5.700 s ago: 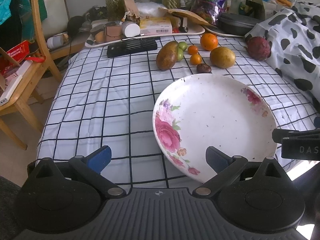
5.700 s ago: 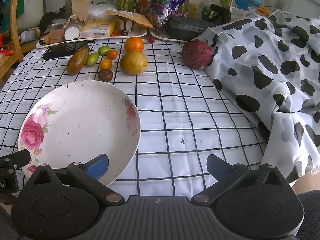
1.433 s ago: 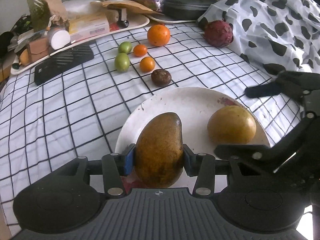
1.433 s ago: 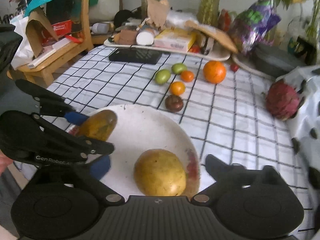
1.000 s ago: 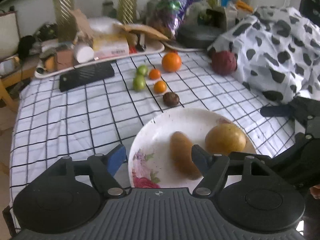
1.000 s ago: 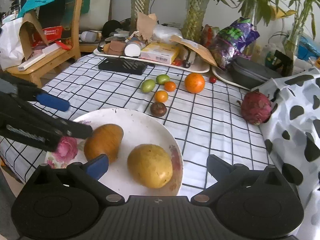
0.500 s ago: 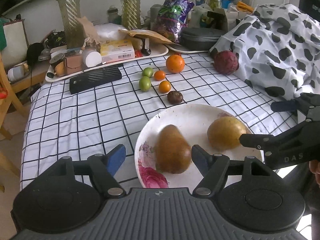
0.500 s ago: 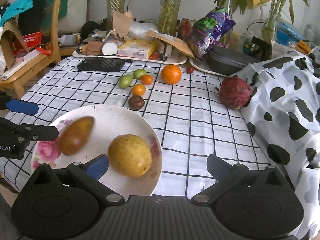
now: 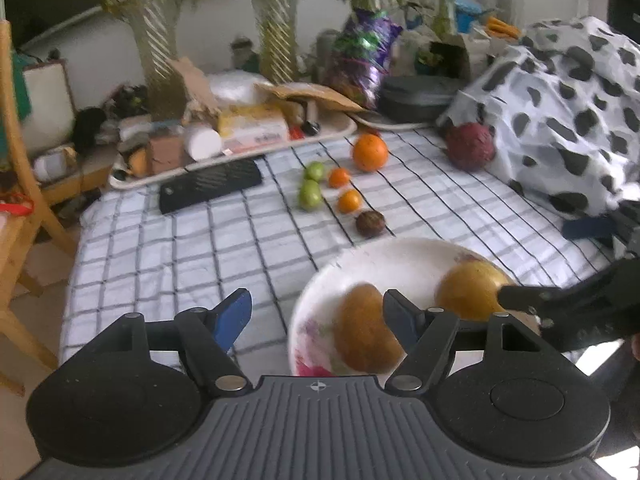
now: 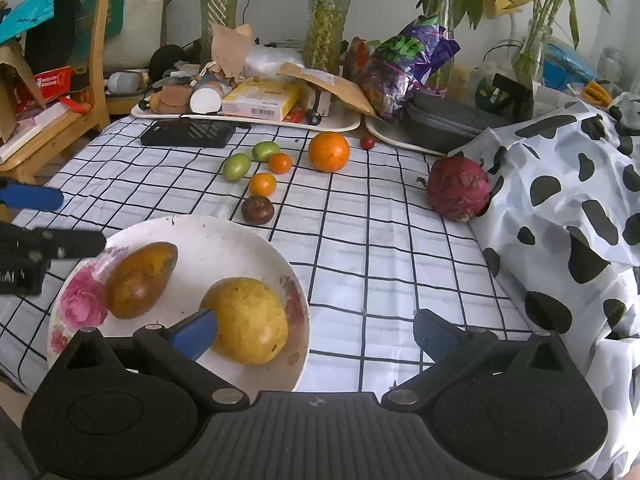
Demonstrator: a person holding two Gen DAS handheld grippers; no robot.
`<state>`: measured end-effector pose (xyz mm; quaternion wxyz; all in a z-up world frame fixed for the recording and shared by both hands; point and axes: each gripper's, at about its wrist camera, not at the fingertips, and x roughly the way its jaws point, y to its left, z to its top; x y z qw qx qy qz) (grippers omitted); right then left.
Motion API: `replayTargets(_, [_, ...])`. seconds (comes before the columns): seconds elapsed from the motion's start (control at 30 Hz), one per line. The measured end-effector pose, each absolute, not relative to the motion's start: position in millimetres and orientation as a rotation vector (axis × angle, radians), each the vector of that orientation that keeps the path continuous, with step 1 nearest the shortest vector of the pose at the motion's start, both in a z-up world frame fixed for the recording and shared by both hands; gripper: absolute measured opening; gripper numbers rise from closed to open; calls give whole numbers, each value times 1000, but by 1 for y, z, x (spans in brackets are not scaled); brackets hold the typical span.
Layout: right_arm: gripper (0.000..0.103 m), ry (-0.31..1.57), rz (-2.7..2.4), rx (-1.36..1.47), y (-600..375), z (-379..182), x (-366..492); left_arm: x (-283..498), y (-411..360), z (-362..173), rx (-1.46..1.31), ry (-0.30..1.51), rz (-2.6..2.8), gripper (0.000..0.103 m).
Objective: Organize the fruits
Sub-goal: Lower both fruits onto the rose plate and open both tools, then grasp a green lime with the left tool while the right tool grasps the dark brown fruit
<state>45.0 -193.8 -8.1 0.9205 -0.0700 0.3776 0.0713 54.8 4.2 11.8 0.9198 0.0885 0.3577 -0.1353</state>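
Two fruits in the floral plate (image 10: 280, 258) at the near edge of the counter (image 10: 400, 248) with its black-and-white checked cloth: a brown mango (image 10: 138, 280) on the left half, lying tilted, and a rounder yellow mango (image 10: 250, 320) on the right half, close beside it but apart. Left hand-held gripper (image 9: 316, 314) spread wide and empty, hanging over the plate's left rim, its right blue pad in front of the brown mango without gripping it. Right hand-held gripper (image 10: 316, 330) likewise spread and empty, its left pad overlapping the yellow mango in the right wrist view, contact hard to judge; its right pad over bare cloth. Further back on the cloth, well apart from the plate: a dark brown passion fruit (image 10: 257, 209) nearest the rim, then two small orange fruits (image 10: 263, 184), two small green fruits (image 10: 236, 167), a large orange (image 10: 328, 151), and a tiny red fruit (image 10: 367, 142) by the back trays. Red dragon fruit (image 10: 458, 189) off to the right, touching the cow-print cover (image 10: 568, 200). Black flat case (image 10: 188, 134) lying in front of a cluttered tray (image 10: 340, 123) of boxes and packets. Left wrist view blurred.
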Motion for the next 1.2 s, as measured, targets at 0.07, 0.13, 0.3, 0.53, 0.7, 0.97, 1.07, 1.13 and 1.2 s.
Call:
replayTargets(0.07, [103,775,144,-142,-195,-8,47,56,5,14,191,704,-250,71])
replayTargets(0.13, [103,773,140,-142,-195,-8,50,56,6,17,200,654,-231,71])
replayTargets(0.3, [103,764,125,-137,-199,-8,61,66,3,21,228,626,-247,71])
replayTargets(0.53, [103,768,179,-91,-204,-9,79,87,1,17,227,669,-295,71])
replayTargets(0.7, [103,765,216,-86,-202,-9,96,104,0,13,243,692,-324,71])
replayTargets(0.97, [96,762,311,-97,-193,-9,124,134,-5,4,271,723,-382,71])
replayTargets(1.07, [88,776,352,-103,-188,-11,136,146,-6,0,276,737,-402,71])
replayTargets(1.13, [84,787,380,-101,-184,-14,145,154,-7,-3,279,747,-415,71])
replayTargets(1.2, [76,806,410,-99,-181,-17,155,163,-7,-5,276,756,-425,71])
